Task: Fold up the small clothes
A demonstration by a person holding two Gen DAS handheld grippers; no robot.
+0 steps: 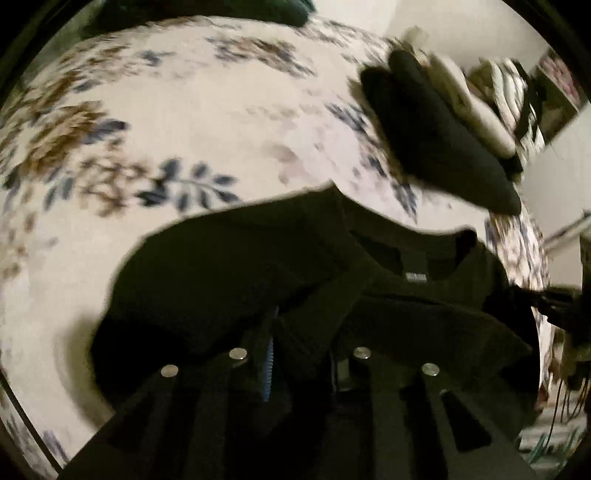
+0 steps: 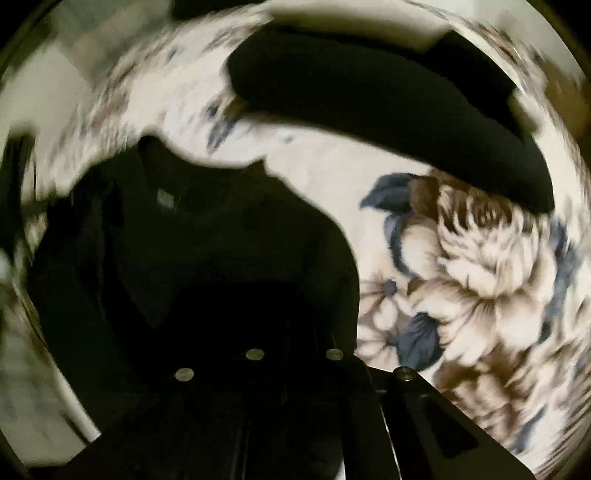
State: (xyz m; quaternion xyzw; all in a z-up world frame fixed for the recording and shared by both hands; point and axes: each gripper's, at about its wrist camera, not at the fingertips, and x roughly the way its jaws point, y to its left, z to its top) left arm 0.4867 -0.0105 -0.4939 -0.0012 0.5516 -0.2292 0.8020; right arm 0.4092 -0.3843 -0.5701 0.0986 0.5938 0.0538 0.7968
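Dark garment (image 1: pixel 258 266) draped straight ahead of both tongs over the floral bedspread (image 1: pixel 184 110), collar and label farthest out, long axis apparently running toward the folded dark stack (image 1: pixel 443 136) beyond. Left gripper (image 1: pixel 299 350) buried in the cloth, seemingly clenched on a fold. Right gripper (image 2: pixel 295 354) lost against black fabric; grip state impossible to tell.

Bed (image 1: pixel 229 122) covered by a cream spread printed with brown flowers and blue leaves; the same print fills the right wrist view (image 2: pixel 480 266). Plain pale wall (image 1: pixel 461 29) behind the bed. A framed picture (image 1: pixel 557 88) hangs at far right. Lighting dim; both views motion-blurred.
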